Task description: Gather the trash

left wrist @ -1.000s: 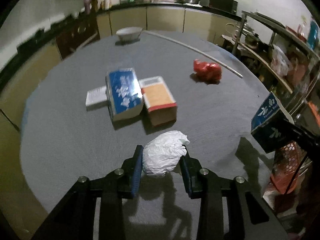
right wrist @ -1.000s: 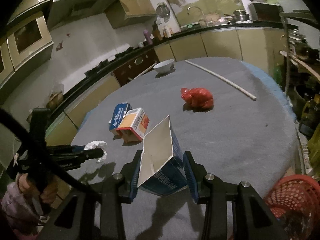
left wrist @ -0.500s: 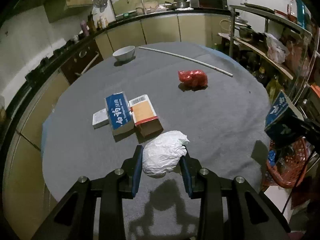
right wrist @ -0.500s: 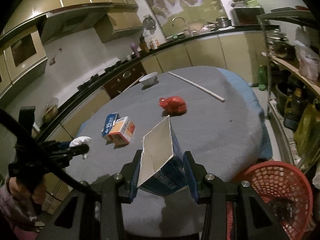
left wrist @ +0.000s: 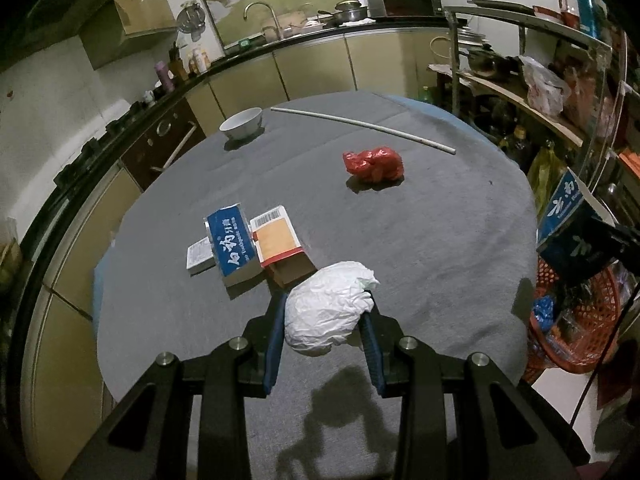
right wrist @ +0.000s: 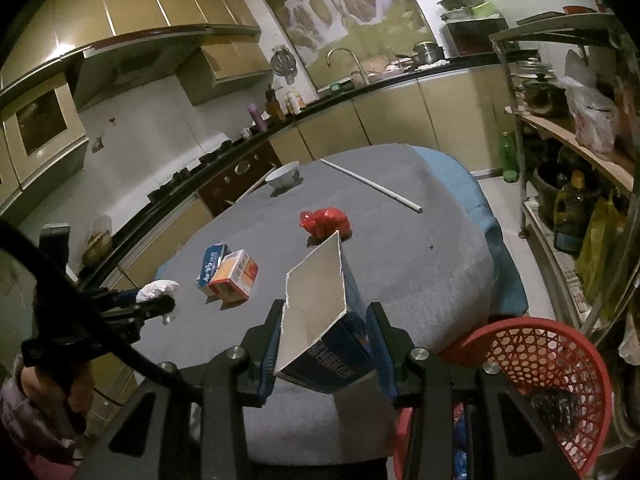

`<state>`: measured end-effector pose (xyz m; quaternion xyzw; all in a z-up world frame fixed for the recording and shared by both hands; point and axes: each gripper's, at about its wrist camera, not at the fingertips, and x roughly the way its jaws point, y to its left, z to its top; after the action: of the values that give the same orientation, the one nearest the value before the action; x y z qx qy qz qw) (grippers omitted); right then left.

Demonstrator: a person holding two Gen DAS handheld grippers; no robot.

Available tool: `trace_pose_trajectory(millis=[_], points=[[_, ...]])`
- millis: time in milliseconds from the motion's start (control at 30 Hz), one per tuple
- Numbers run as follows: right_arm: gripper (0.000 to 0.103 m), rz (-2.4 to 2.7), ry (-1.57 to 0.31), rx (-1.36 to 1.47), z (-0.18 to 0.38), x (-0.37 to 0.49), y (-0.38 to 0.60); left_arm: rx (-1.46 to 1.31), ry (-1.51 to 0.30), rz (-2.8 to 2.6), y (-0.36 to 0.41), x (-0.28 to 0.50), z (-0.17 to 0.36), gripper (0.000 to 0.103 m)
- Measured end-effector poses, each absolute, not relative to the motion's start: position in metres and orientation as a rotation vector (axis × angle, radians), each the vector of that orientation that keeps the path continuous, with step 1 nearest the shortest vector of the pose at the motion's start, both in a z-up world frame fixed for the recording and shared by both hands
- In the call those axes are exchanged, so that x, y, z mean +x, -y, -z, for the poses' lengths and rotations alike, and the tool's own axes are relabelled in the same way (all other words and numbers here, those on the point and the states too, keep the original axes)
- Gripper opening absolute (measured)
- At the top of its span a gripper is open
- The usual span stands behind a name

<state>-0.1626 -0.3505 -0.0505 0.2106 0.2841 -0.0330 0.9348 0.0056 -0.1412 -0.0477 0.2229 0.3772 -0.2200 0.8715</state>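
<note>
My left gripper [left wrist: 325,322] is shut on a crumpled white paper ball [left wrist: 326,314] and holds it above the near part of the grey round table [left wrist: 420,240]. My right gripper [right wrist: 325,336] is shut on an open blue carton [right wrist: 320,332], held off the table's right edge, beside a red mesh trash basket [right wrist: 532,364]. The carton [left wrist: 568,220] and basket [left wrist: 576,320] also show at the right of the left wrist view. A red crumpled bag [left wrist: 374,165], a blue box [left wrist: 232,244] and an orange-and-white box [left wrist: 280,244] lie on the table.
A white bowl [left wrist: 241,123] and a long white stick [left wrist: 360,124] lie at the table's far side. A small white card [left wrist: 198,255] lies beside the blue box. Kitchen counters run behind; a cluttered metal shelf [right wrist: 576,128] stands at the right.
Both grippers have risen and pulled back from the table with their loads. The right gripper has carried the carton out past the table edge toward the red basket.
</note>
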Motion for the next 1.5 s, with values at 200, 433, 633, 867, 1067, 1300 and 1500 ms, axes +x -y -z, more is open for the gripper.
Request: trace_pose_trajectory(millis=[200, 433, 633, 867, 1067, 1300, 1500], points=[[0.043, 0.071, -0.585, 0.441, 0.053, -0.163, 0.354, 0.473, -0.790, 0.461, 0.144, 0.005, 0.047, 0.037], [0.043, 0.072, -0.586, 0.441, 0.052, -0.164, 0.354, 0.479, -0.788, 0.464, 0.147, 0.004, 0.046, 0.037], [0.043, 0.071, -0.588, 0.450, 0.053, -0.163, 0.356, 0.488, -0.788, 0.471, 0.152, 0.003, 0.045, 0.037], [0.043, 0.077, -0.583, 0.459, 0.054, -0.165, 0.360, 0.503, -0.782, 0.484, 0.161, 0.000, 0.043, 0.037], [0.043, 0.087, -0.581, 0.469, 0.055, -0.170, 0.365, 0.527, -0.778, 0.502, 0.172, -0.004, 0.043, 0.037], [0.043, 0.107, -0.581, 0.486, 0.058, -0.177, 0.375, 0.552, -0.774, 0.524, 0.187, -0.007, 0.044, 0.037], [0.043, 0.126, -0.584, 0.500, 0.061, -0.186, 0.383, 0.570, -0.771, 0.544, 0.199, -0.011, 0.045, 0.037]])
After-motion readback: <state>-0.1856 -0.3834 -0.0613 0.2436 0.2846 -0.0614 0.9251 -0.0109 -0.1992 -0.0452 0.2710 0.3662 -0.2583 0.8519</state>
